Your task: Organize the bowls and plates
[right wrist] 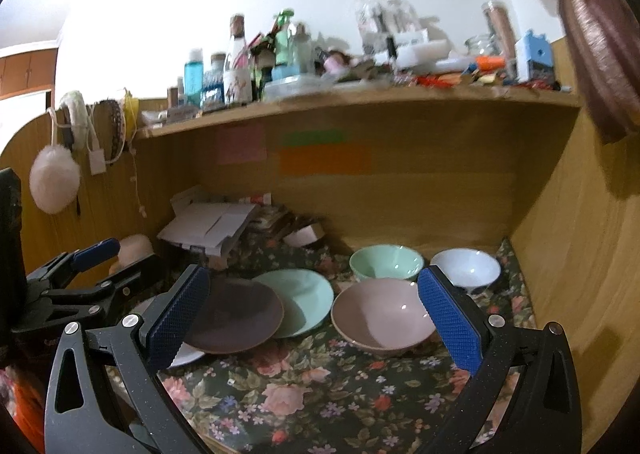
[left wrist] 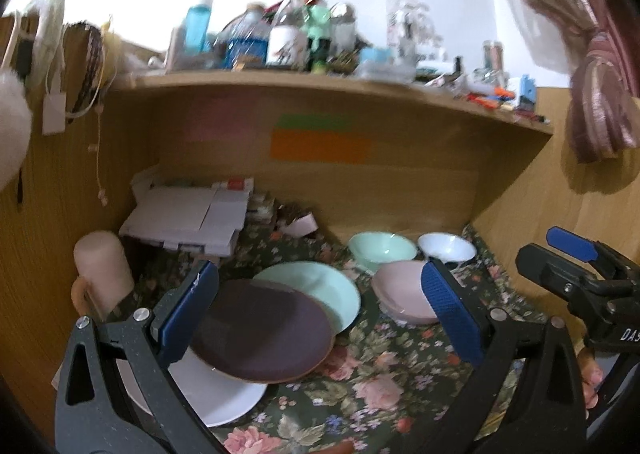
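Three plates overlap on the floral cloth: a white plate (left wrist: pixel 228 398) lowest, a dark brown plate (left wrist: pixel 260 330) on it, a mint plate (left wrist: pixel 320 290) behind. A pink bowl (left wrist: pixel 400 294), a mint bowl (left wrist: pixel 380 250) and a white bowl (left wrist: pixel 446 246) stand to the right. My left gripper (left wrist: pixel 320 314) is open and empty above the brown plate. My right gripper (right wrist: pixel 316 314) is open and empty, in front of the pink bowl (right wrist: pixel 380 314), with the brown plate (right wrist: pixel 236 314), mint plate (right wrist: pixel 304 298), mint bowl (right wrist: pixel 386 262) and white bowl (right wrist: pixel 468 266) beyond.
A wooden desk nook with a cluttered shelf (left wrist: pixel 320 82) overhead. Folded white cardboard (left wrist: pixel 188 218) lies at the back left. A pale pink cylinder (left wrist: pixel 102 270) stands at the left. The wooden side wall (right wrist: pixel 580 254) is close on the right. The right gripper shows in the left wrist view (left wrist: pixel 580 266).
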### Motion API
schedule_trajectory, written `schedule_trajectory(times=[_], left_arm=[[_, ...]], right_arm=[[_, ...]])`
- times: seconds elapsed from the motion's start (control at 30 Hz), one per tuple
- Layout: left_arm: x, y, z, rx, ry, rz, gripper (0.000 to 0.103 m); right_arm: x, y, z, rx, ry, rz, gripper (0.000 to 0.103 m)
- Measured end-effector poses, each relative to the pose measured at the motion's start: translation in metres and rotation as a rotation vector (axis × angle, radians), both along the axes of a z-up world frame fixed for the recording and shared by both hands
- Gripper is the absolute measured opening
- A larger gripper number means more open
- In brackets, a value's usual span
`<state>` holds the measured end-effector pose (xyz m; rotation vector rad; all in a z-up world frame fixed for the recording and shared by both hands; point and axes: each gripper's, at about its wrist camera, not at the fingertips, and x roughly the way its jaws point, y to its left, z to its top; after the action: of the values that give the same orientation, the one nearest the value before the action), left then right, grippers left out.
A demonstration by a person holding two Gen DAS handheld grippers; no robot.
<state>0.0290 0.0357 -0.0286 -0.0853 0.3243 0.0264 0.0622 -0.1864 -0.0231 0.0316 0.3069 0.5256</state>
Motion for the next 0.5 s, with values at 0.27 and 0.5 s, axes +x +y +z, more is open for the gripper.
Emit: schedule_trajectory(times=[0.27, 0.5], left_arm=[[0.019, 0.042, -0.036, 0.002, 0.109, 0.088, 0.103], [0.033, 0.086, -0.066, -0.02, 0.194, 0.181, 0.103]], right_arm=[[0.024, 0.035, -0.027, -0.05, 0.079, 0.066, 0.103], [0.049, 0.069, -0.055, -0.094, 0.163, 0.133, 0.103]])
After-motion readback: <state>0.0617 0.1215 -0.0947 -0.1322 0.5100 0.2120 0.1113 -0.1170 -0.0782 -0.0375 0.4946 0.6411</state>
